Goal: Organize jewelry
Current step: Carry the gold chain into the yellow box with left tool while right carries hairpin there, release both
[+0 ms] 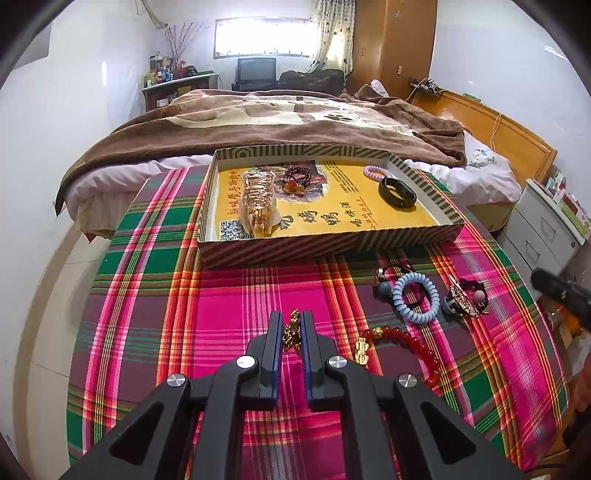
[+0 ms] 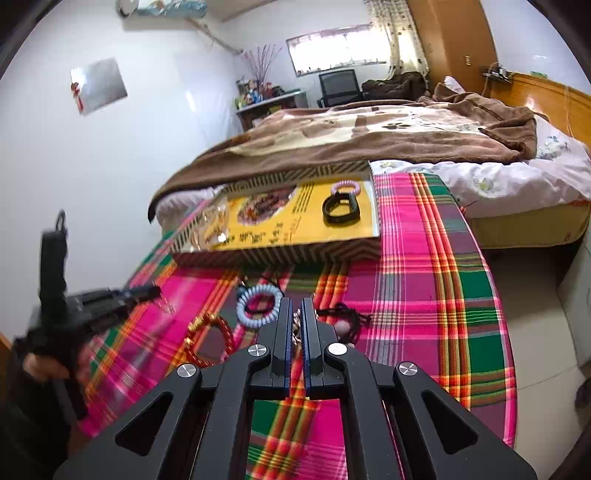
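A plaid cloth (image 1: pixel 236 295) of pink, green and orange covers the bench. Behind it stands a bed (image 1: pixel 122 177) under a brown blanket (image 1: pixel 258 122) with paw prints. A black chair (image 1: pixel 256 70) sits beneath the bright window (image 1: pixel 264 40), beside a patterned curtain (image 1: pixel 332 33). A wooden wardrobe (image 1: pixel 395 40) fills the far corner, and a white drawer cabinet (image 1: pixel 546 229) stands at right.

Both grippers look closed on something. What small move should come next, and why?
Probably carry the left gripper forward over the striped box before opening it. Its jaws are shut on a gold chain, while the box just ahead already holds sorted pieces such as the black bangle. The right gripper has only just pinched the hair clip.
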